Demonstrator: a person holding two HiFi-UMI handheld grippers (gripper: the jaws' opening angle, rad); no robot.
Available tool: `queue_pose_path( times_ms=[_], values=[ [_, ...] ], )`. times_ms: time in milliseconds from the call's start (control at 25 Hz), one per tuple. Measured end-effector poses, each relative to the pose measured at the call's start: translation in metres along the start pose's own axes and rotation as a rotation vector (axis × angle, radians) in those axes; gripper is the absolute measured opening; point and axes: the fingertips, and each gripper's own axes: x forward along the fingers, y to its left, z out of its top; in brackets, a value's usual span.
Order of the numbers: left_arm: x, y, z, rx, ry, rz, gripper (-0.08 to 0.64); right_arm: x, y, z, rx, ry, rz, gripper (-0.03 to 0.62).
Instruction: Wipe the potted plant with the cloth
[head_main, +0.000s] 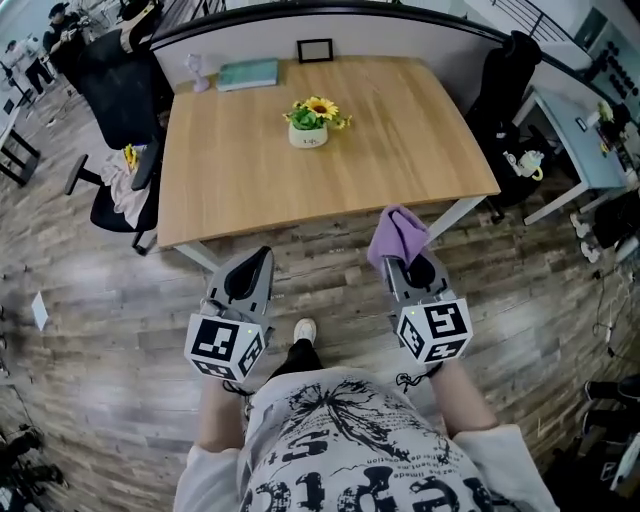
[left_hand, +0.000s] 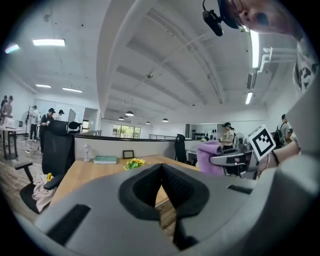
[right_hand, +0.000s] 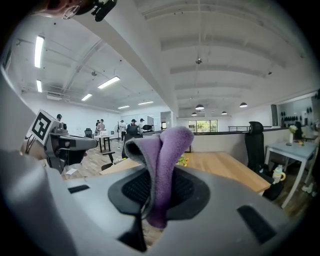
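A small potted plant (head_main: 313, 122) with a yellow sunflower in a white pot stands near the far middle of the wooden table (head_main: 250, 180). It also shows far ahead as the potted plant (left_hand: 134, 162) in the left gripper view. My right gripper (head_main: 398, 252) is shut on a purple cloth (head_main: 398, 233), which stands up between the jaws as the cloth (right_hand: 161, 170). My left gripper (head_main: 256, 262) is shut and holds nothing. Both grippers hover over the floor just short of the table's near edge.
A teal book (head_main: 248, 74), a small lamp (head_main: 197, 72) and a picture frame (head_main: 315, 50) sit along the table's far edge. A black office chair (head_main: 120, 110) stands at the left, another chair (head_main: 505, 85) at the right beside a white desk (head_main: 585, 150).
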Motion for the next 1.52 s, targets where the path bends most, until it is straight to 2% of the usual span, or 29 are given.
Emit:
queue_pose_path(
  times_ms=[160, 400, 760, 1120, 1360, 1520],
  values=[
    [0.037, 0.068, 0.010, -0.018, -0.003, 0.007, 0.003, 0.070, 0.001, 0.020, 0.004, 0.008, -0.029, 0.071],
    [0.086, 0.129, 0.009, -0.044, 0.018, -0.004, 0.003, 0.139, 0.000, 0.028, 0.002, 0.055, -0.040, 0.071],
    [0.169, 0.158, -0.012, -0.091, 0.083, -0.056, 0.003, 0.214, -0.050, 0.019, 0.012, 0.134, -0.070, 0.071],
    [0.286, 0.188, -0.020, -0.098, 0.124, -0.077, 0.003, 0.321, -0.141, 0.023, -0.026, 0.207, -0.061, 0.071],
    [0.359, 0.207, -0.045, -0.107, 0.180, -0.064, 0.003, 0.391, -0.194, -0.001, -0.028, 0.304, -0.020, 0.071],
    [0.393, 0.217, -0.071, -0.133, 0.231, -0.067, 0.003, 0.432, -0.214, -0.028, -0.058, 0.379, 0.020, 0.072]
  ],
)
